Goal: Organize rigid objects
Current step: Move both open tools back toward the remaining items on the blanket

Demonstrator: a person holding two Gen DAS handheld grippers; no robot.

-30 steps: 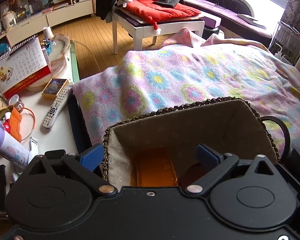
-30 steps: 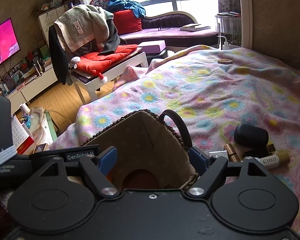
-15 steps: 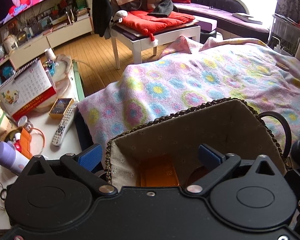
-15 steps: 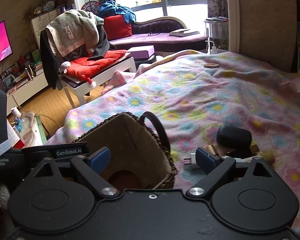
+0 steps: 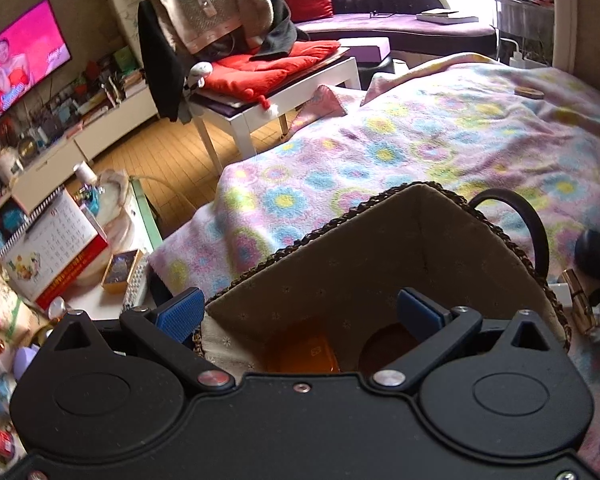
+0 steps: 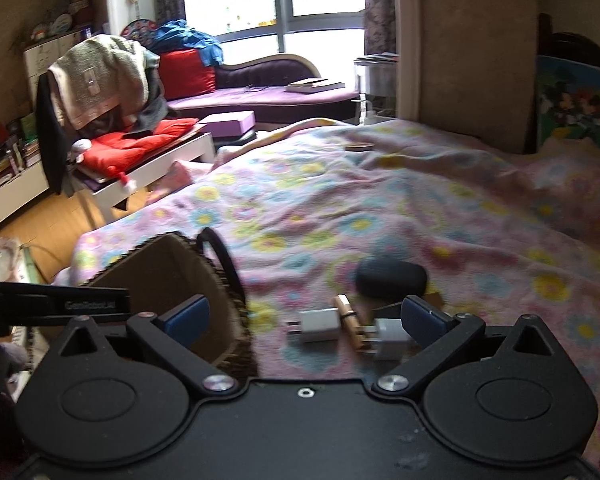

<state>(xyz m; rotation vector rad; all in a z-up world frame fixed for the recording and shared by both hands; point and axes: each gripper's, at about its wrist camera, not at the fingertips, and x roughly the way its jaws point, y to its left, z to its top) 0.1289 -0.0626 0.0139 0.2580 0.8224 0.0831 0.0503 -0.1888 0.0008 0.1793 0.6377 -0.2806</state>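
Right, I have my left gripper hanging over the woven basket, which sits on the flowered blanket at the near edge of the bed. Its blue pads are spread as wide as they go, with nothing pinched; one pad sits outside the basket's left rim and the other above its inside. Down in the fabric-lined bottom I see an orange flat case and, just beside it, a dark reddish round thing that I cannot identify.

My right gripper is off to the right of the basket, over the blanket. Its jaws are opening, and nothing is gripped between them. Just ahead of its fingers lies a small cluster on the blanket: a white charger plug, a gold tube lying across beside it, a second grey-white plug near the right pad, and a black oval case just beyond them. This view is somewhat blurred. A small round wooden thing lies well apart, far up the bed.
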